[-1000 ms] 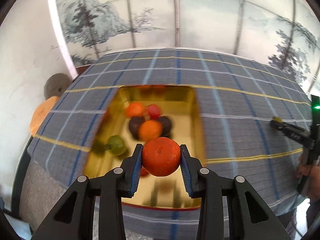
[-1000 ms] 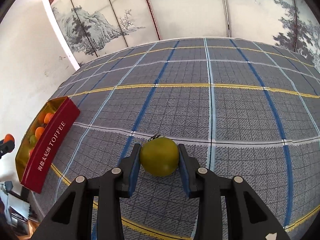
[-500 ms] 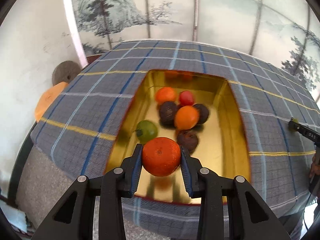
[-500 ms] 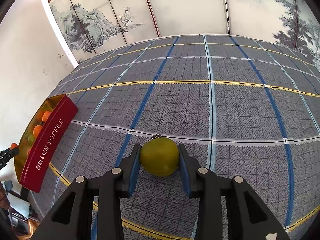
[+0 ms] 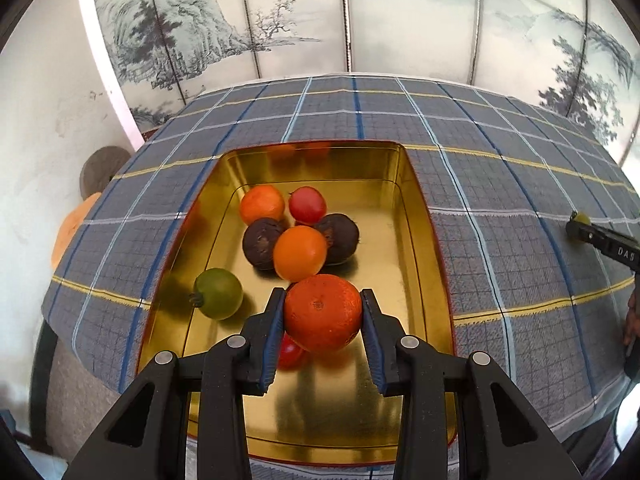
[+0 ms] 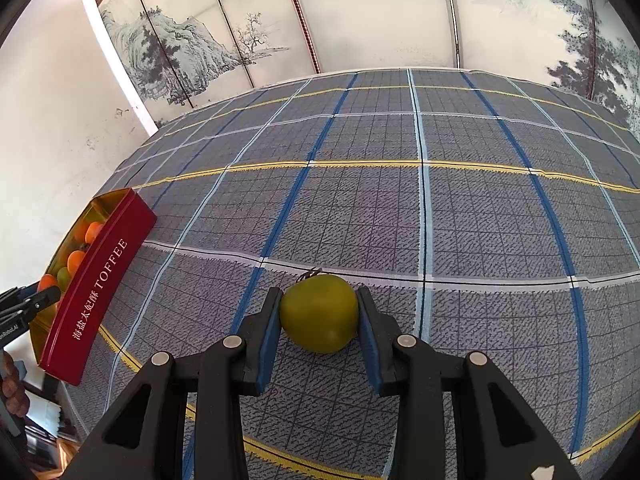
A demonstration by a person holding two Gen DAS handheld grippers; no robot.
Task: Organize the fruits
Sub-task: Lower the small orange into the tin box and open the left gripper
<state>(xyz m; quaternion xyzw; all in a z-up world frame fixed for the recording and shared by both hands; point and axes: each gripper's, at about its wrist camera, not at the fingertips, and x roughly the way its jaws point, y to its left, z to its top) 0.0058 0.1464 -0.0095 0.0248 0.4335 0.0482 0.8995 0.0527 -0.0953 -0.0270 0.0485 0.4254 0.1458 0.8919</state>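
The left claw [image 5: 323,314] squeezes an orange [image 5: 322,312] over the gold tin [image 5: 416,216]. Next: lower it and let go. The right claw [image 6: 318,314] grips a green fruit [image 6: 319,312] on the counter [image 6: 400,200].

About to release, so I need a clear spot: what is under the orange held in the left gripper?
Under the held orange sits a red fruit on the gold tin's floor, mostly covered by the orange and the left gripper. Whether anything else lies beneath cannot be seen.
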